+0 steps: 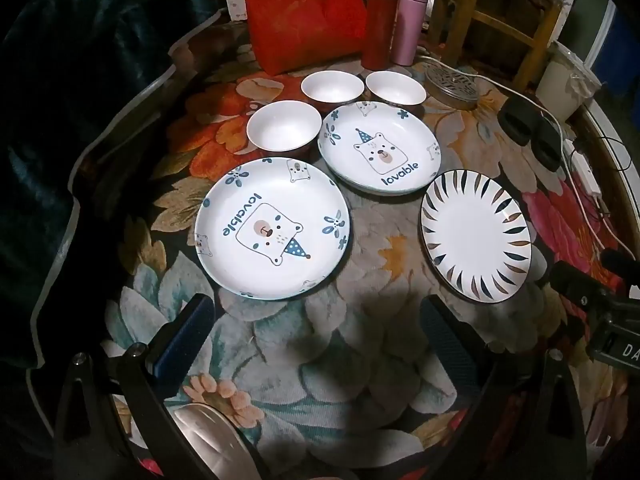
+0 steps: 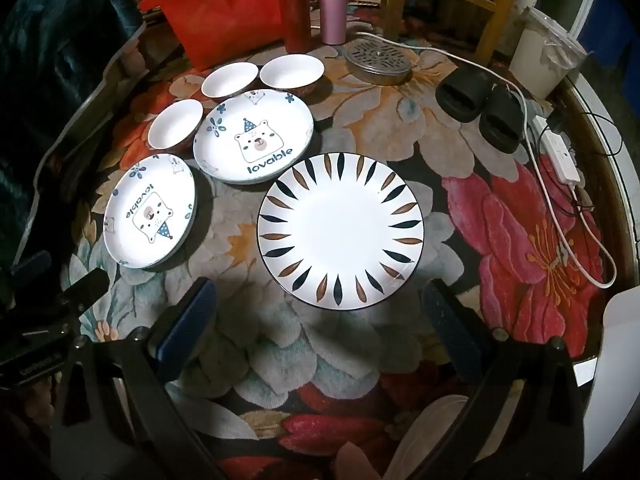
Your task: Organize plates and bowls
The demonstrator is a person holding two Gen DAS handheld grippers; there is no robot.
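On the floral cloth lie two bear-print "lovable" plates: a near one [image 1: 273, 229] [image 2: 150, 211] and a far one [image 1: 380, 149] [image 2: 253, 136] that rests on a stack. A leaf-rimmed plate [image 1: 476, 236] [image 2: 340, 232] lies to their right. Three white bowls [image 1: 285, 126] [image 1: 332, 87] [image 1: 395, 87] [image 2: 176, 124] [image 2: 229, 80] [image 2: 291, 72] stand behind. My left gripper [image 1: 316, 334] hangs open above the cloth, just short of the near bear plate. My right gripper [image 2: 320, 320] is open too, short of the leaf-rimmed plate. Neither holds anything.
At the back stand a red bag [image 1: 304, 12], a red flask [image 1: 378, 24] and a pink flask [image 1: 410, 24]. A perforated metal lid [image 2: 378, 60], black slippers [image 2: 480, 108], a power strip [image 2: 560, 156] with cables and a white tub [image 2: 544, 56] lie right. Dark fabric [image 1: 60, 120] drapes left.
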